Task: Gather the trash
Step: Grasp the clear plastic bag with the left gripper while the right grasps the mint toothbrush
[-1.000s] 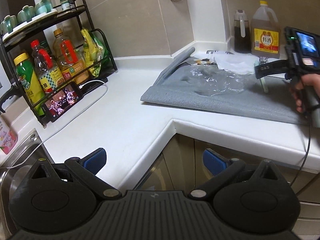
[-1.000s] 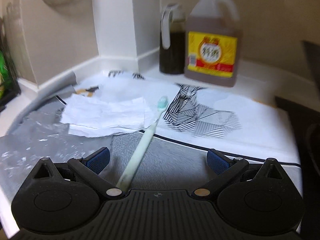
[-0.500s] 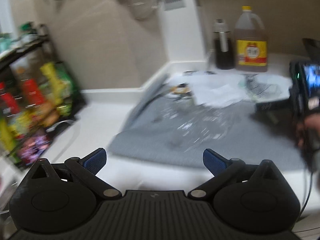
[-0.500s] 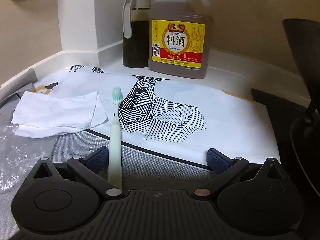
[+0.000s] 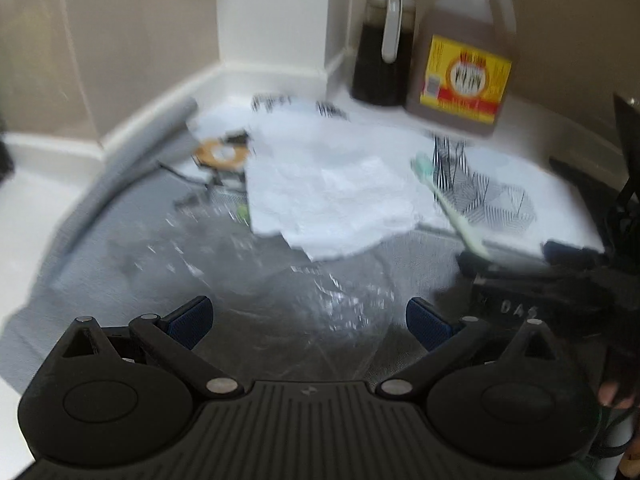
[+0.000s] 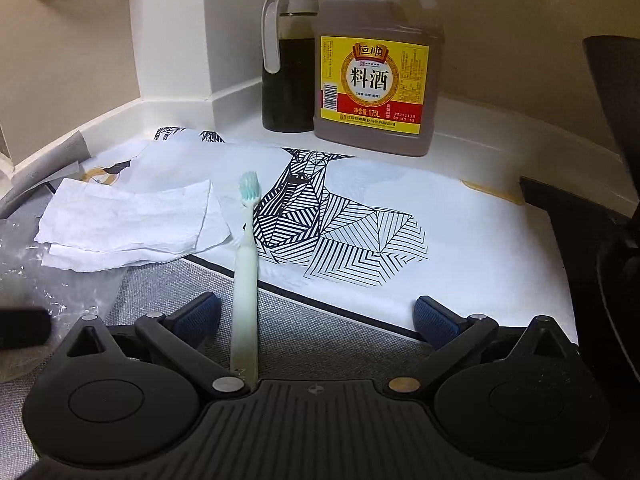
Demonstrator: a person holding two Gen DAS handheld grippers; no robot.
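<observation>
Mint-green toothbrush (image 6: pixel 245 280) lies on grey mat (image 6: pixel 320 344), long axis running straight away from right gripper (image 6: pixel 316 316), handle just inside its left finger, bristles far end. Fingers wide, empty. Left gripper (image 5: pixel 308 316) wide, empty, over clear plastic film (image 5: pixel 320 292). Right nearer toothbrush.

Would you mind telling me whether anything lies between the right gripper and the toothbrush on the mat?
Nothing visible does. The toothbrush already lies between the open jaws of the right gripper, close to its left finger, handle toward the gripper body. The crumpled tissue lies off to the left, clear of it.
</observation>
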